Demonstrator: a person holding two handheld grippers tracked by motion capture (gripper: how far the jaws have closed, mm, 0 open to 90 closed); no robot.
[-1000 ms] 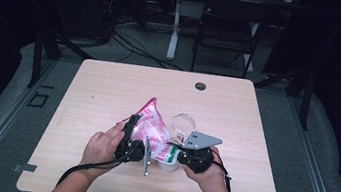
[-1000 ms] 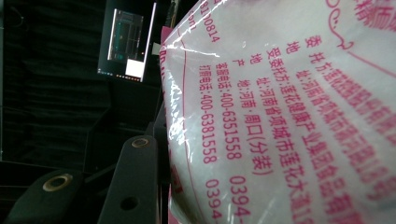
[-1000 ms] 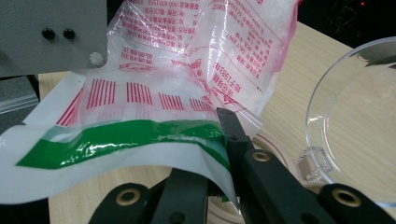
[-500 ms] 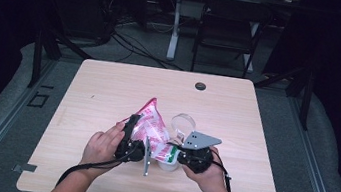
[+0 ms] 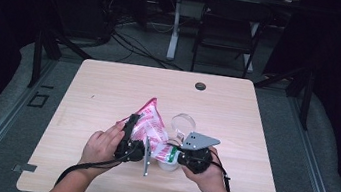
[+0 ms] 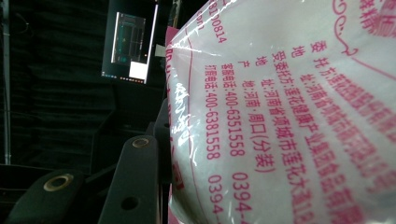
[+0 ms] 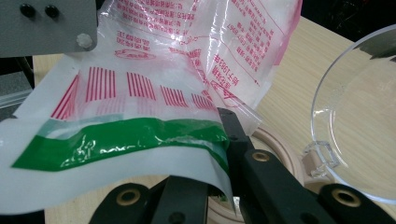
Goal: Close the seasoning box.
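Note:
A pink-and-white printed plastic bag [image 5: 150,123] of white granules hangs over the table's near middle, held between both grippers. My left gripper [image 5: 128,135] grips its upper left side. In the left gripper view the bag [image 6: 289,121] presses against one black jaw and hides the other. My right gripper [image 5: 181,157] is shut on the bag's green-banded end [image 7: 140,135], whose edge runs down between its jaws. A clear round bowl [image 5: 183,123] sits just behind the right gripper, empty [image 7: 359,116].
A pale wooden ring [image 7: 278,147] lies on the table under the bag's end, beside the clear bowl. A black grommet [image 5: 200,86] sits near the table's far edge [image 5: 167,70]. A dark chair [image 5: 228,31] and cables stand beyond it.

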